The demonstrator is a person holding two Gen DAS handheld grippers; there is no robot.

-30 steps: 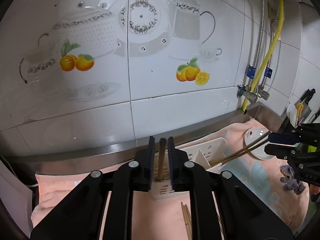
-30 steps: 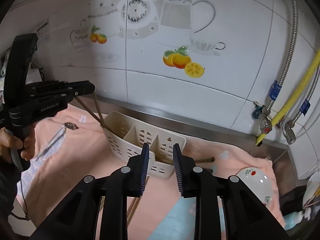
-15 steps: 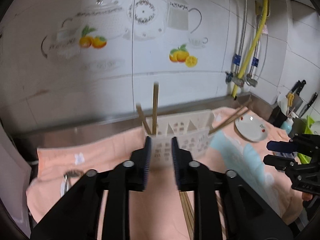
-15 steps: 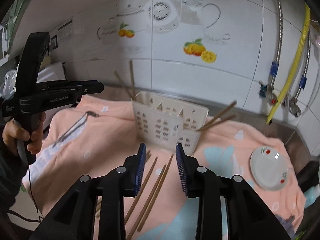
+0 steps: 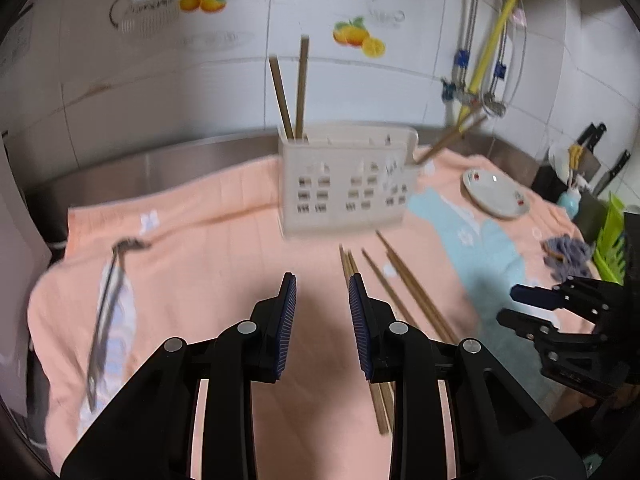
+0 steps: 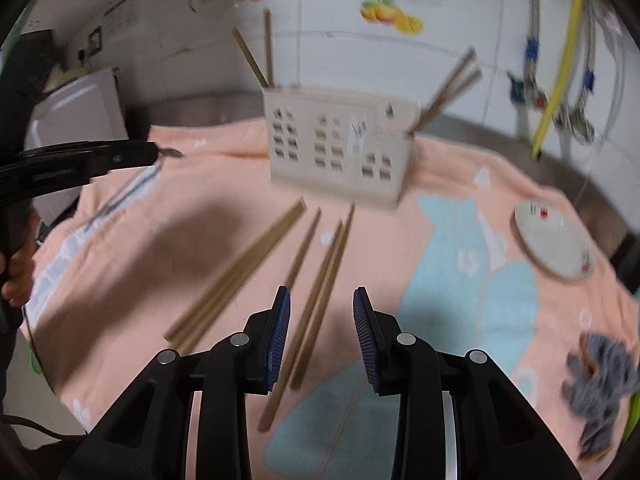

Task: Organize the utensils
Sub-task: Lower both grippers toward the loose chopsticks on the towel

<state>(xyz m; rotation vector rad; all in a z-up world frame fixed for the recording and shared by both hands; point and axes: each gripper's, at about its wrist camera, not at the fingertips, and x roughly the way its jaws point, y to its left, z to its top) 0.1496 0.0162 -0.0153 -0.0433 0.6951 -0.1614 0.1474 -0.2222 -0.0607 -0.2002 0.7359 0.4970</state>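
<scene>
A cream slotted utensil holder (image 5: 346,182) (image 6: 340,150) stands on the pink towel. Two brown chopsticks (image 5: 298,88) stand in its left slot and two more (image 6: 448,88) lean out of its right end. Several loose chopsticks (image 5: 394,284) (image 6: 316,280) lie on the towel in front of it. My left gripper (image 5: 322,292) is open and empty, above the towel to the left of the loose chopsticks. My right gripper (image 6: 320,304) is open and empty, low over a pair of loose chopsticks. It also shows in the left wrist view (image 5: 516,304).
A metal utensil (image 5: 108,300) lies on the towel's left side. A small white plate (image 5: 496,194) (image 6: 554,246) sits at the right, with a grey cloth (image 6: 600,384) near it. Tiled wall, pipes and a yellow hose (image 5: 488,40) stand behind. Knives (image 5: 592,132) stand far right.
Both grippers have pulled back from the holder and down toward the towel. The left let go of the chopstick, which now stands in the left slot. Both sets of jaws opened wider.
</scene>
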